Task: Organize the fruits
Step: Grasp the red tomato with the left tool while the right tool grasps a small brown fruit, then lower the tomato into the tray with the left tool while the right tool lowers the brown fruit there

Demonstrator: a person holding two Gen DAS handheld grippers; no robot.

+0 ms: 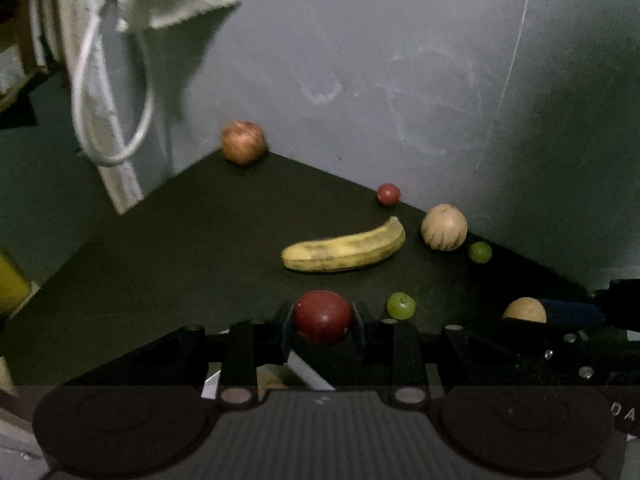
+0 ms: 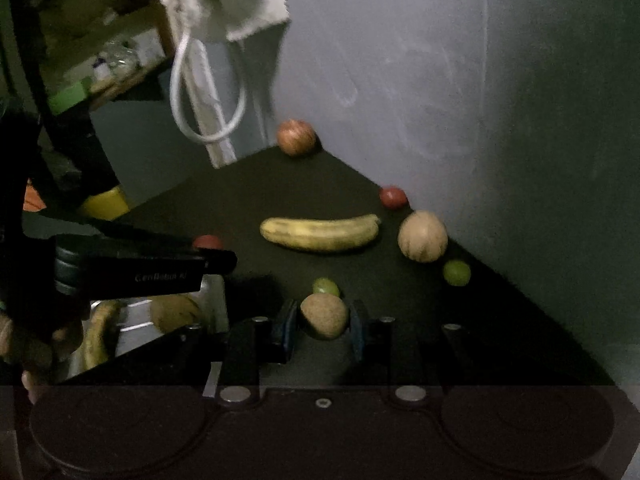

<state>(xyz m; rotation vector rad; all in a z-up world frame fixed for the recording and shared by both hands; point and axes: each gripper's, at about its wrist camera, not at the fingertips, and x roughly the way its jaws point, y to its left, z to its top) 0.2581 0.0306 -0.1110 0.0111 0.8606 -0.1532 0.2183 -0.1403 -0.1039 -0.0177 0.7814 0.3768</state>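
My left gripper (image 1: 323, 320) is shut on a dark red apple (image 1: 323, 315); in the right wrist view it (image 2: 216, 258) reaches in from the left with the red apple (image 2: 207, 242) just showing. My right gripper (image 2: 324, 320) is shut on a brown kiwi-like fruit (image 2: 324, 315), seen at the right in the left wrist view (image 1: 525, 310). On the dark table lie a banana (image 1: 344, 251) (image 2: 320, 233), a pale melon (image 1: 444, 227) (image 2: 422, 236), a small red fruit (image 1: 388, 194) (image 2: 393, 197), two green limes (image 1: 400, 305) (image 1: 480, 252) and a reddish apple (image 1: 244, 142) (image 2: 296, 137).
A grey wall (image 1: 400, 60) bounds the table (image 1: 180, 240) at the back and right. A white cloth with a looped cable (image 1: 108, 92) hangs at the left. A metal tray (image 2: 140, 324) with a banana and another fruit lies low left. A yellow object (image 1: 12, 284) stands beyond the left edge.
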